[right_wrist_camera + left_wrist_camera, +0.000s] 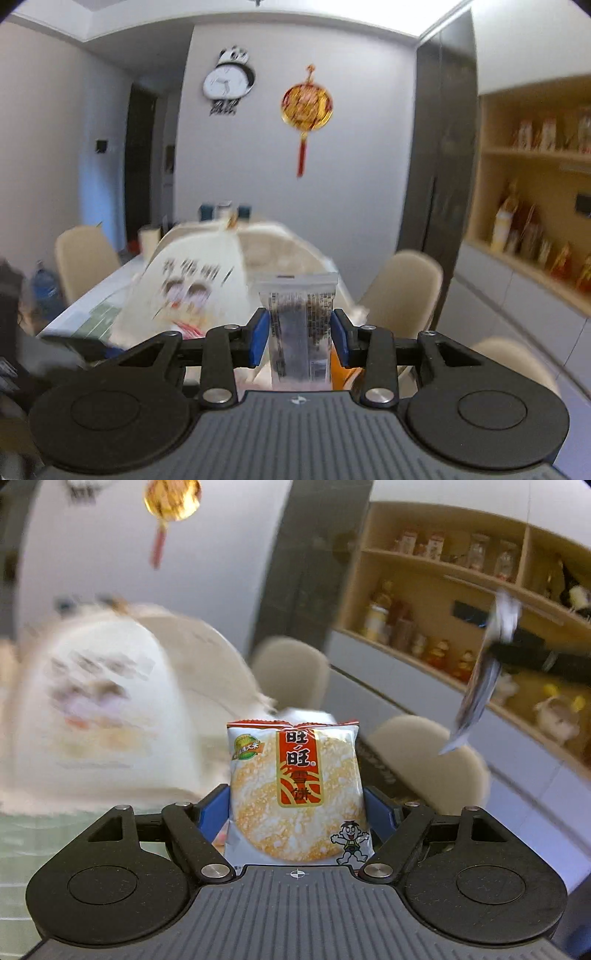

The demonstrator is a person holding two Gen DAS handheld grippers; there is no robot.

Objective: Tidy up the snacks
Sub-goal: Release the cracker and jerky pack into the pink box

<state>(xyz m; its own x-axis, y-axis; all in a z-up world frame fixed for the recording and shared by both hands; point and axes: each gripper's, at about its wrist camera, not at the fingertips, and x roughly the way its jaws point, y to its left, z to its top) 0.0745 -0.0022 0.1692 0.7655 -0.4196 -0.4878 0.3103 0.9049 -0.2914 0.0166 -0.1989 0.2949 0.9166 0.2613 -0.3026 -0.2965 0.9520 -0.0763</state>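
My left gripper (295,814) is shut on a white and red rice cracker packet (295,790) and holds it upright in the air. My right gripper (300,334) is shut on a clear packet with a dark snack inside (300,325), also held upright. That right gripper and its packet (480,686) show at the right of the left wrist view, raised and blurred. A large white snack bag (92,709) stands on the table at the left; it also shows in the right wrist view (192,291).
A white dining table (92,295) with beige chairs (402,291) around it lies ahead. A wooden shelf unit (532,206) with bottles and packets fills the right wall. A clock (227,83) and a red ornament (306,107) hang on the far wall.
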